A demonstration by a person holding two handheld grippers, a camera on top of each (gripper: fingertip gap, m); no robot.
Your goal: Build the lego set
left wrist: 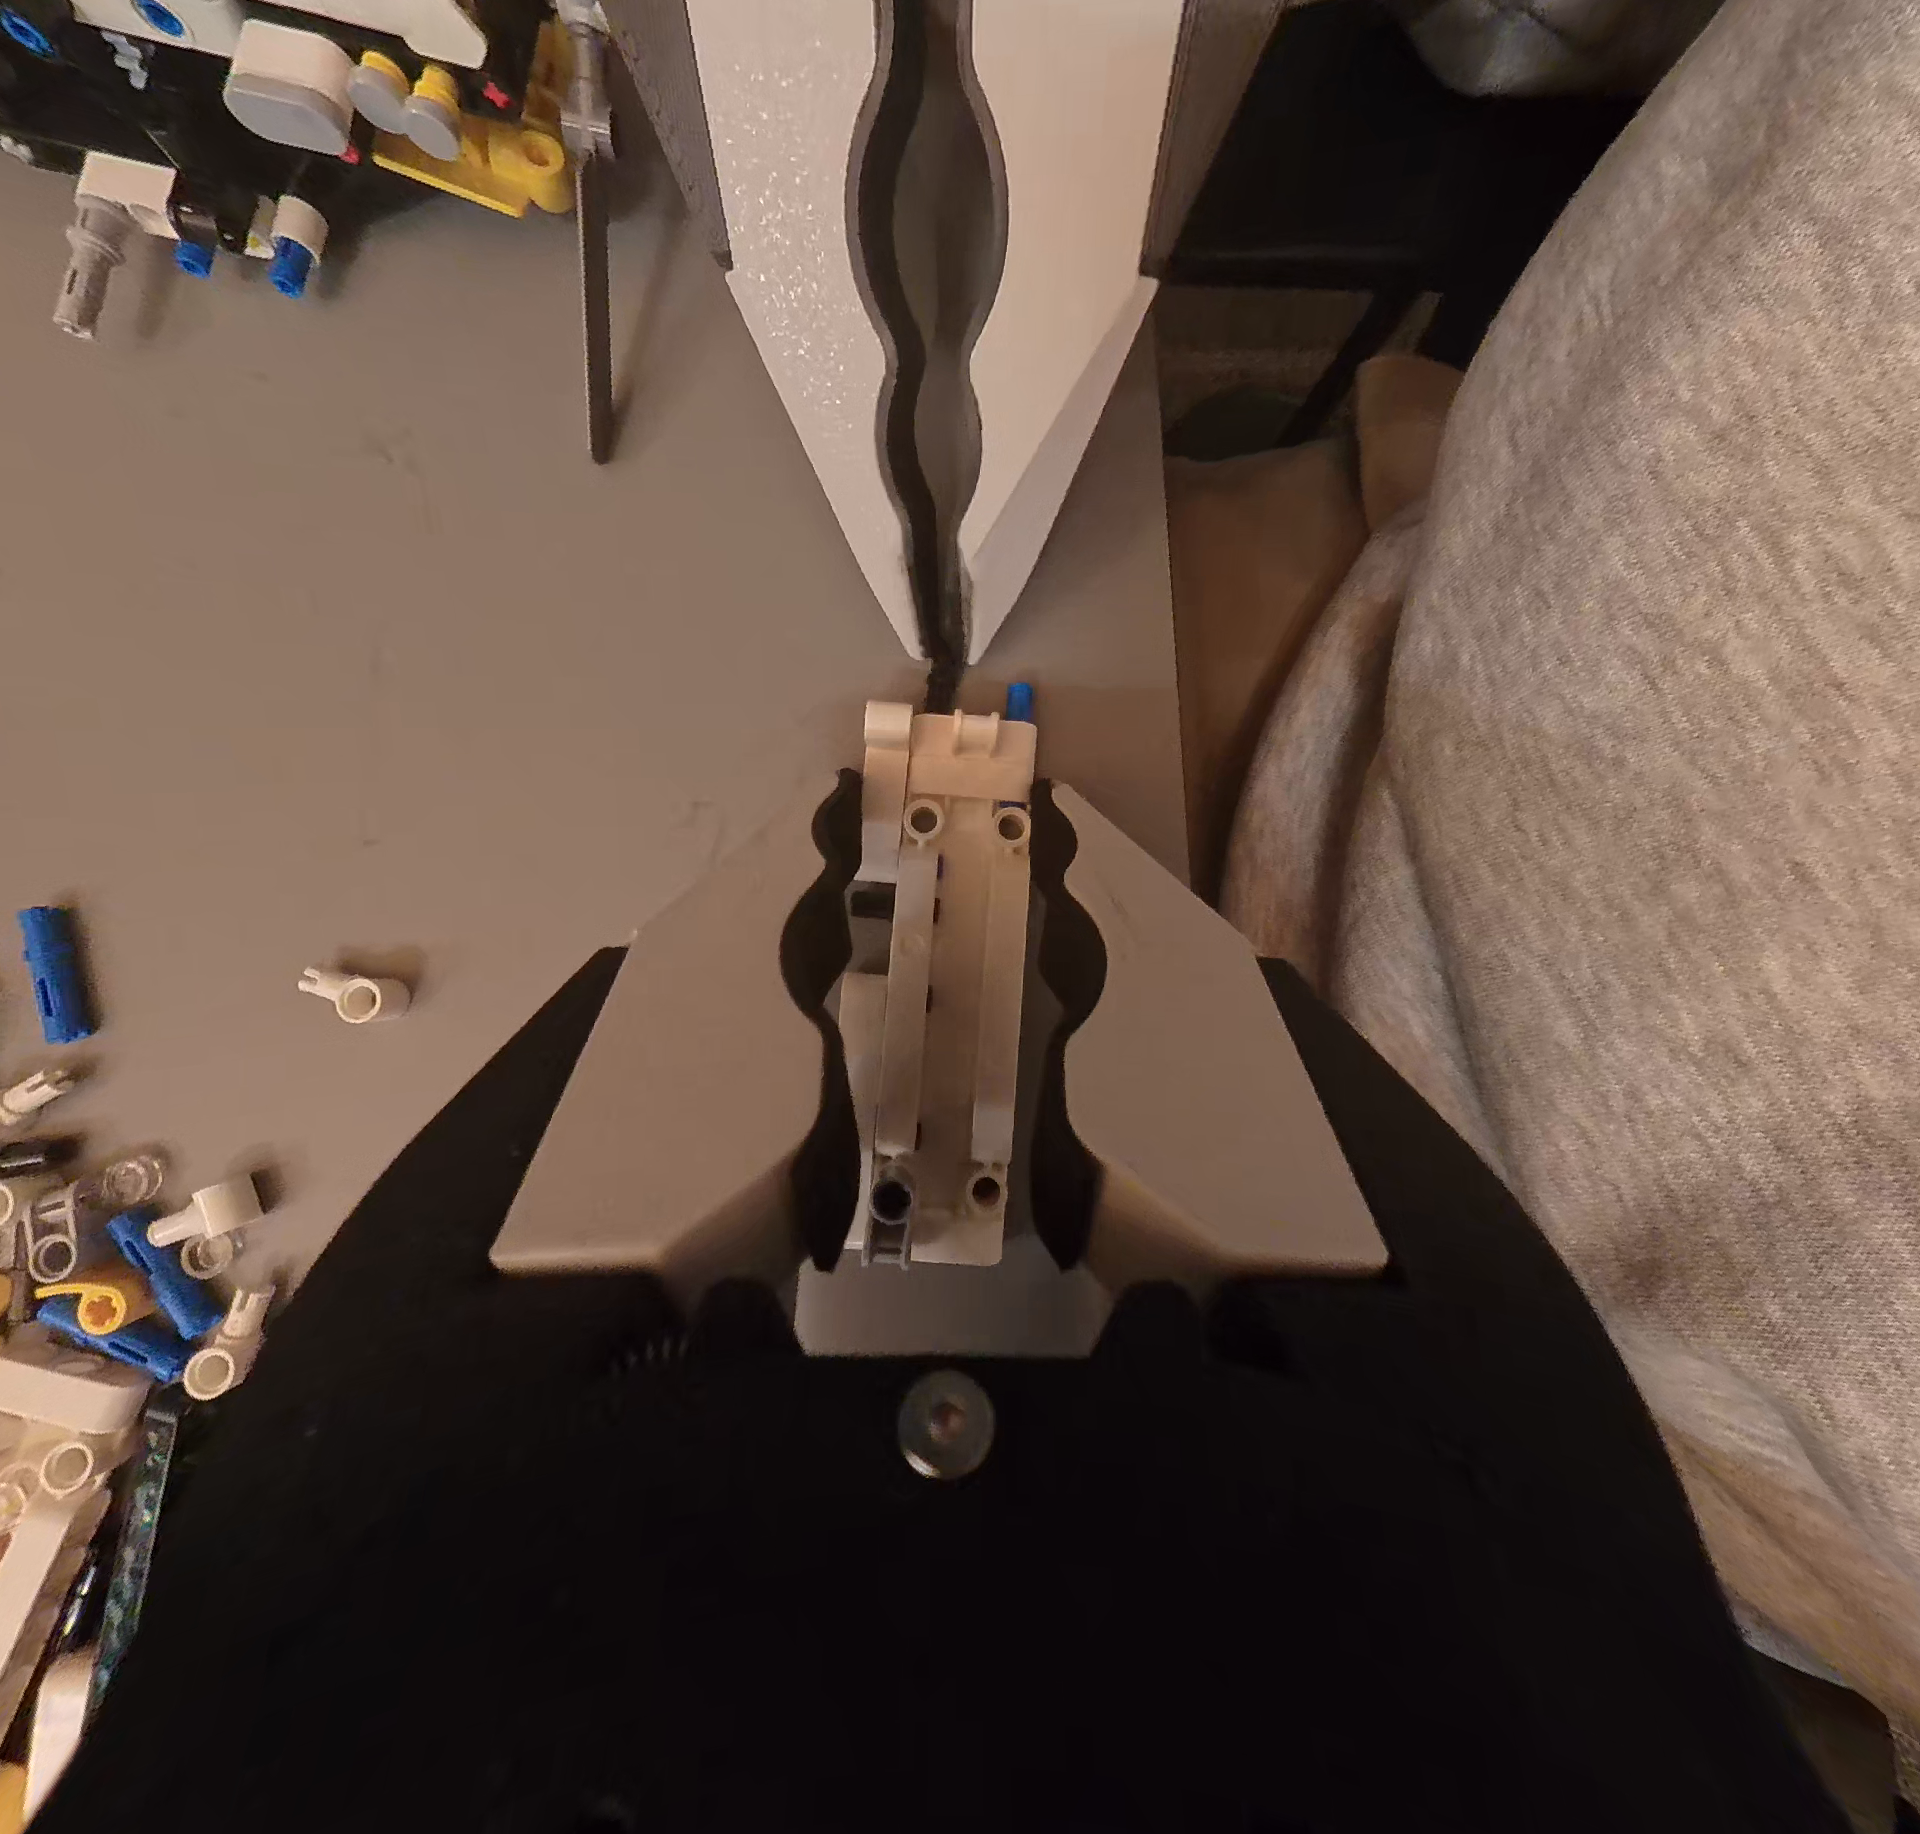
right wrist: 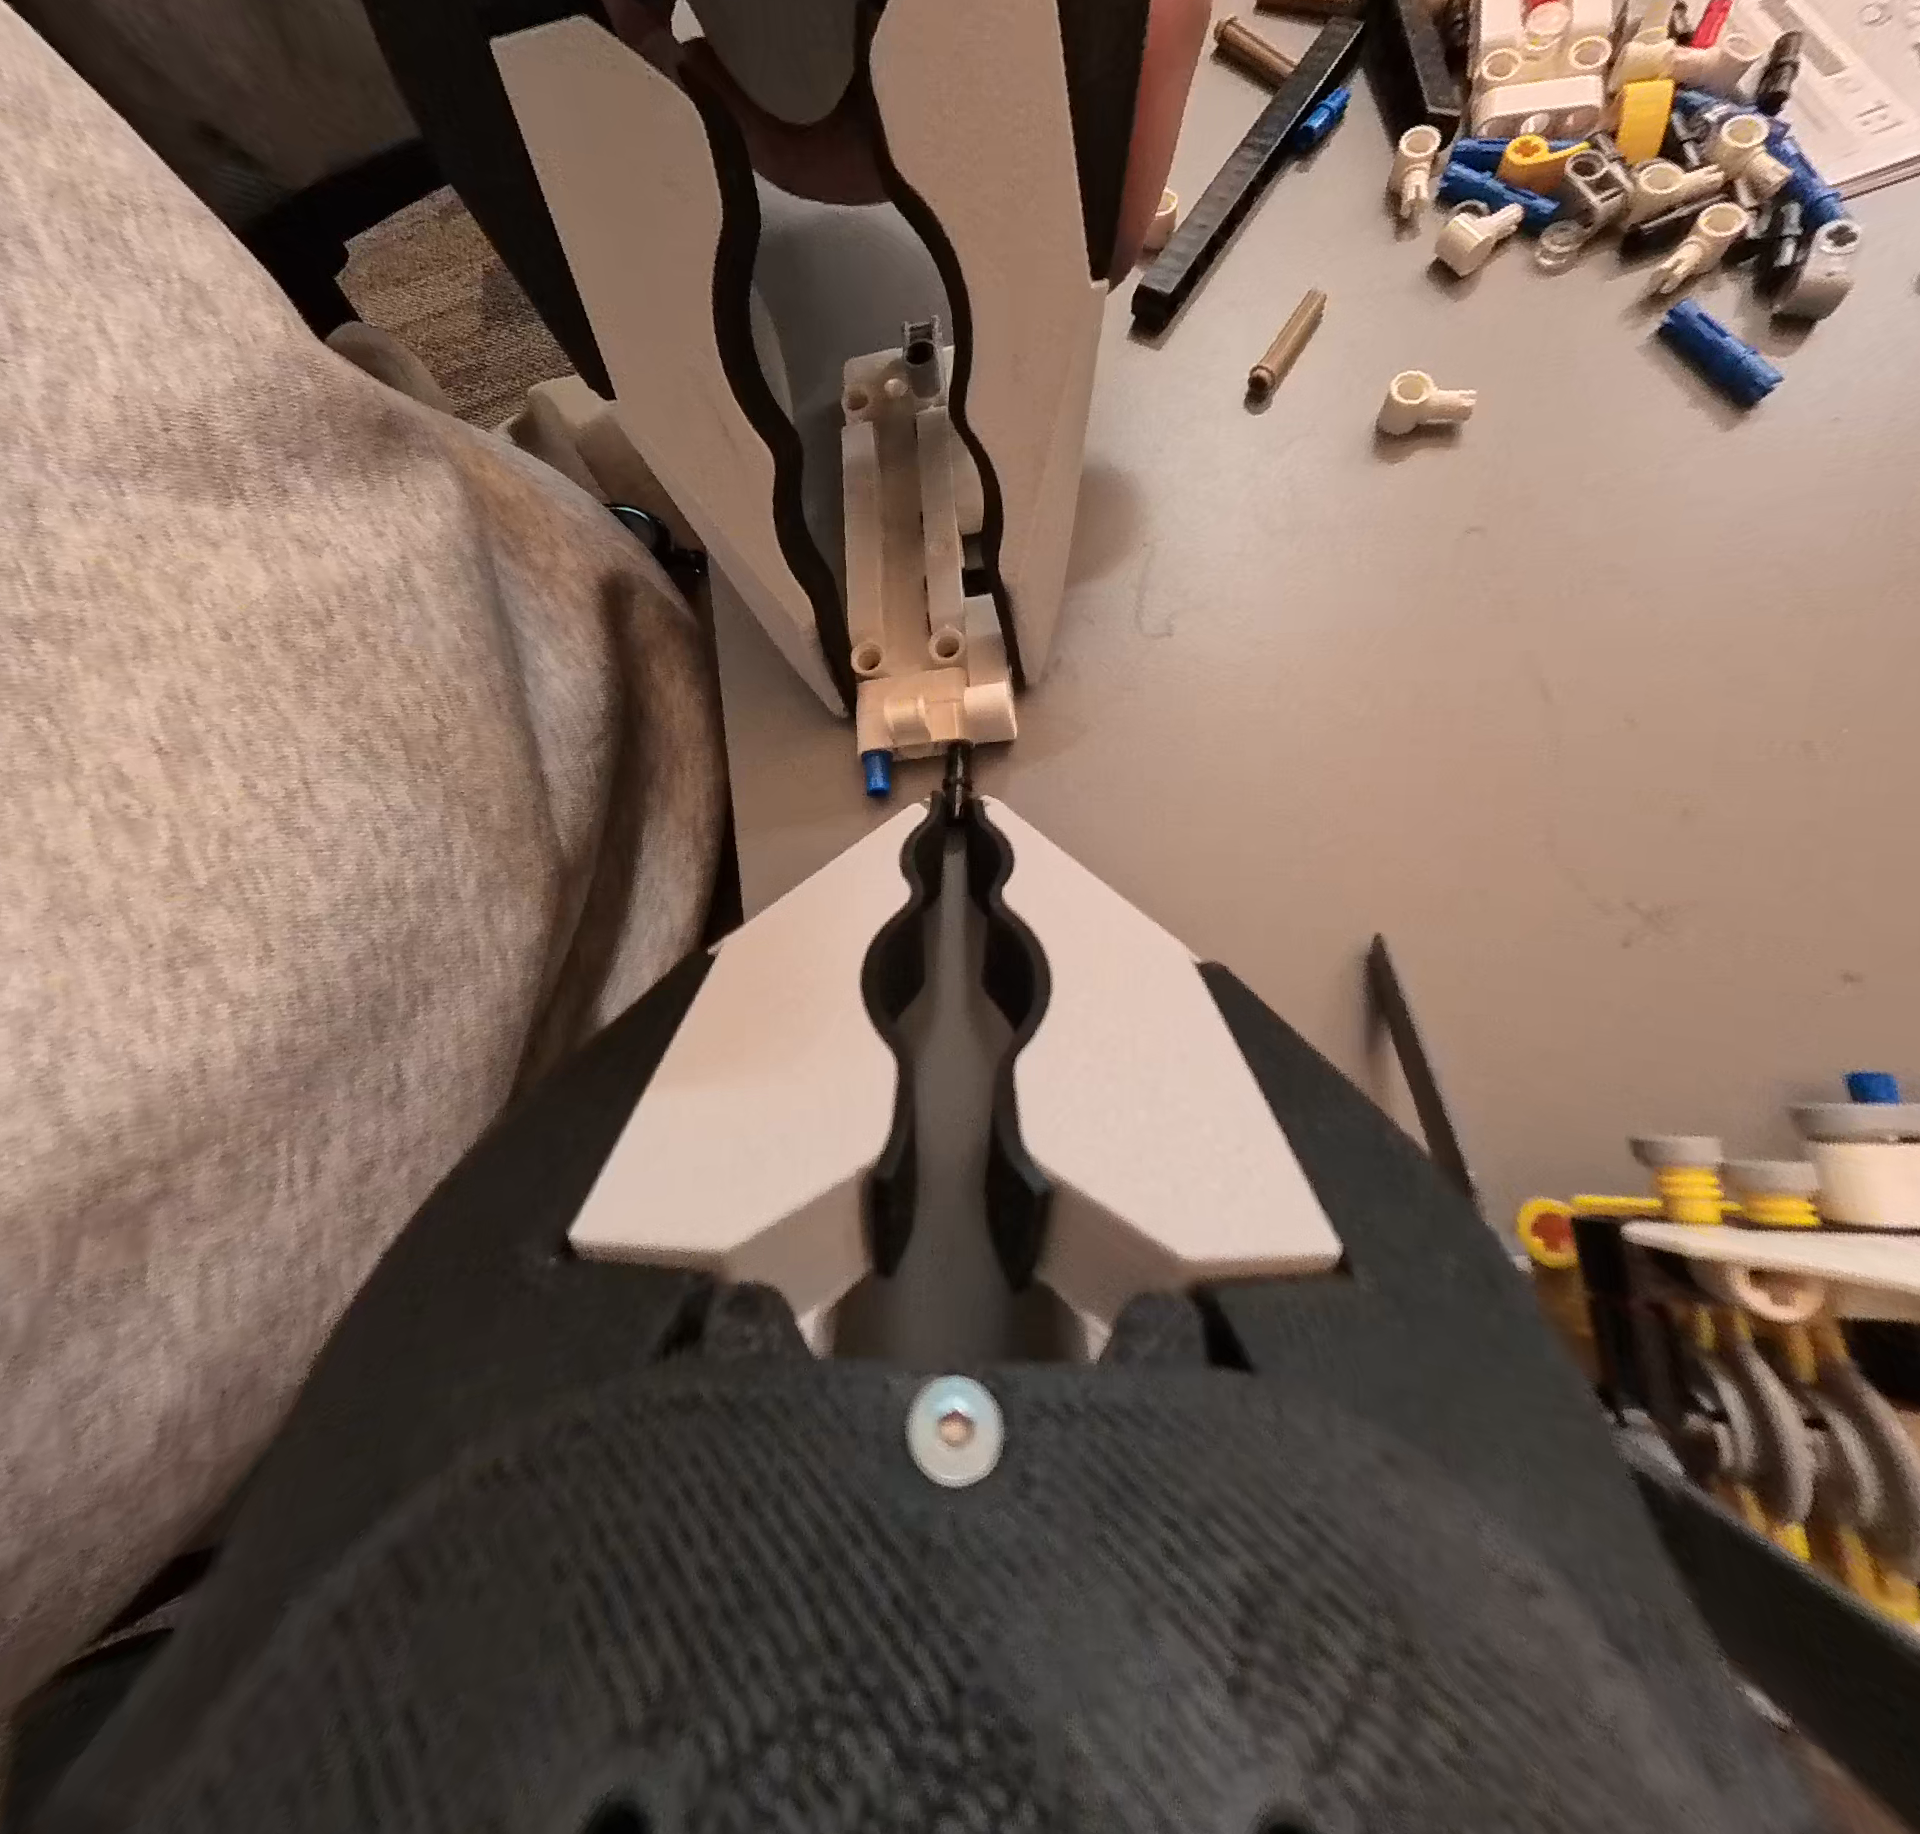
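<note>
In my left wrist view the sub-assembly sits between my left gripper fingers at frame centre, with my right gripper coming down from the top, its tips holding a pin that meets the sub-assembly's far end. The large model stands on the table at upper left, loose parts lie at lower left, and a person's clothed leg fills the right side. In my right wrist view the parts pile lies at upper right and the model at lower right.
</note>
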